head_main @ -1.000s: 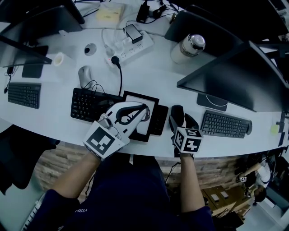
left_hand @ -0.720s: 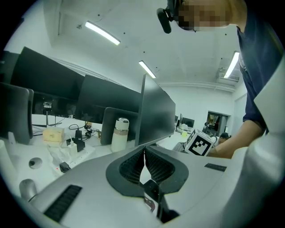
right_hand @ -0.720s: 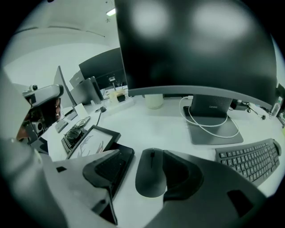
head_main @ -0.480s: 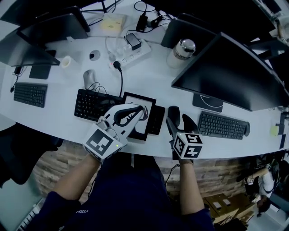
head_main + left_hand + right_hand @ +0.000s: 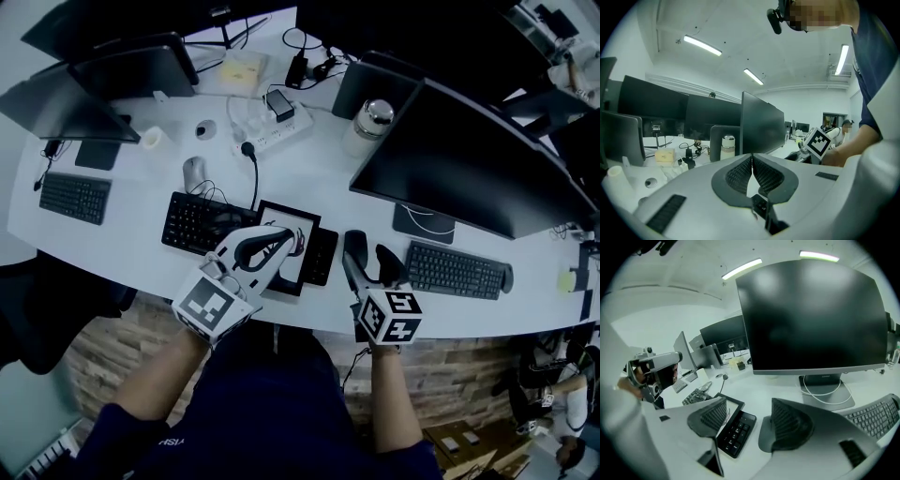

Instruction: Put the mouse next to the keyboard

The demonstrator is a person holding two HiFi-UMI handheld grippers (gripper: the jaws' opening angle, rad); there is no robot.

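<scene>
With your right gripper (image 5: 749, 402) gaping around the mouse (image 5: 766, 437) just beside the keyboard (image 5: 199, 221) and your left gripper (image 5: 752, 157) pinched empty, you're risking knocking it away.

Dark, rounded computer mouse (image 5: 355, 246) (image 5: 765, 437): lies flat on the white desk (image 5: 309, 183), near its front edge and just beside the right end of the black keyboard (image 5: 192, 220) (image 5: 736, 432), with 1 narrow gap between them. The keyboard lies flat, its numeric pad nearest the mouse.
</scene>
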